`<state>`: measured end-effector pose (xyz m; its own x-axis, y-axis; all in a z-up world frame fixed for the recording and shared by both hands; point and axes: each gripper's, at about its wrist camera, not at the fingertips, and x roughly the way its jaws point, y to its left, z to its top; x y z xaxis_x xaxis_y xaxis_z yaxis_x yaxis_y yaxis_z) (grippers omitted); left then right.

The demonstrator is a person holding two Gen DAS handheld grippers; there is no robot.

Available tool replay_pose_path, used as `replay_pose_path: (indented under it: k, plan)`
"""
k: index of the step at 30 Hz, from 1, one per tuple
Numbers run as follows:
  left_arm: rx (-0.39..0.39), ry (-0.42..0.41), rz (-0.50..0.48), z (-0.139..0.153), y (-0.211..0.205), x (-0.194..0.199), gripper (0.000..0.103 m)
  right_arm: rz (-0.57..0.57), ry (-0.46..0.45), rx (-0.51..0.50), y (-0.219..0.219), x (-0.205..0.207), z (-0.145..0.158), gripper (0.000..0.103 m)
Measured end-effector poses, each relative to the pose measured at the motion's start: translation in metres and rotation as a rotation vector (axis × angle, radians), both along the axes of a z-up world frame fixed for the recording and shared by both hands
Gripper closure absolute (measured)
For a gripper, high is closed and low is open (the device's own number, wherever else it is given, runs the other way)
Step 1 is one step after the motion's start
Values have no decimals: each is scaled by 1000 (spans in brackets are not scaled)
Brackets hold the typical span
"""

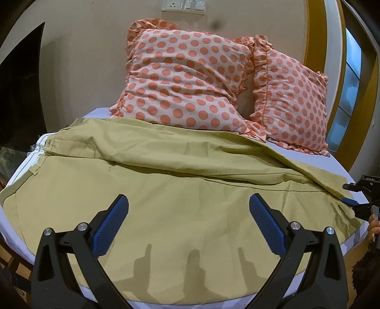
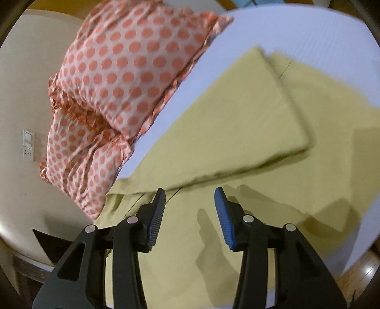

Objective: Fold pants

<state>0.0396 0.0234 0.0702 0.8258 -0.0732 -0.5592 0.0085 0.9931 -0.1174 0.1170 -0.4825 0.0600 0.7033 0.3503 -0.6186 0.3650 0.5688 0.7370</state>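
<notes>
Fingers (image 1: pixel 120 209) of both grippers spread wide above khaki pants (image 1: pixel 180 190), empty.

Ahead of me, two frilled pink pillows with orange polka dots (image 1: pixel 187 78) lean on the beige wall (image 1: pixel 90 54). They stand on the white bedsheet (image 2: pixel 296 31), below a white switch plate (image 1: pixel 182 7).

My right tongs (image 2: pixel 190 202) hung with their blue pads apart, holding nothing, just above the khaki pants (image 2: pixel 213 147) spread over the white bed (image 2: pixel 296 31). One pant leg lay folded across the other, and two polka-dot pillows (image 2: pixel 114 78) leaned against the beige wall (image 2: pixel 28 71) on the left.
</notes>
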Motion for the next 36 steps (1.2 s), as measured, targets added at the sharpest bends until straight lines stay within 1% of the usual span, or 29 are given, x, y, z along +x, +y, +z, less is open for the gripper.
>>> replay_pose_path:
  k: [1,3,6,7,8,9,10,11,12,14,15,16,17,20,23,25,28,31,33,36]
  plan:
    - [0,0,5,0,1,0,2,-2,10,22,3,4,-4,57]
    - [-2,-2,12,1,3,0,2,-51,40,62,5,10,-13,57]
    - [-3,-10,28,2,7,0,2,-176,7,163,-3,10,-25,58]
    - [-3,-12,36,2,8,1,2,-213,3,179,-4,8,-26,59]
    - [-5,-12,40,2,10,2,2,-253,-2,178,-4,7,-26,64]
    - [-10,-12,40,2,12,3,2,-281,-4,169,-4,6,-27,71]
    - [-24,-9,38,2,15,4,2,-292,0,167,-5,5,-31,98]
    - [-32,-5,37,1,18,6,2,-291,-6,181,-7,4,-35,101]
    - [-40,-1,35,2,22,7,2,-290,-21,192,-8,1,-37,101]
    - [-66,-1,17,4,33,10,2,-301,-116,172,-13,-14,-29,101]
    - [-99,-7,-4,6,43,13,2,-306,-173,141,-16,-25,-20,101]
    - [-124,-11,-17,8,49,15,2,-308,-209,120,-17,-31,-12,101]
    - [-177,-19,-28,12,64,22,2,-309,-254,93,-21,-42,-2,101]
    - [-243,1,9,22,94,47,2,-310,-330,41,-24,-60,22,101]
    - [-321,61,38,26,119,85,3,-291,-358,25,-25,-63,33,101]
    - [-355,101,43,26,127,111,3,-285,-365,20,-24,-63,36,101]
    - [-328,195,73,24,126,164,8,-277,-367,0,-22,-59,39,101]
    - [-314,283,94,14,120,207,14,-267,-362,-2,-24,-58,37,101]
    - [-326,367,111,2,116,240,15,-254,-355,-11,-25,-57,36,101]
    - [-311,492,182,-21,109,279,22,-238,-353,-16,-28,-55,35,101]
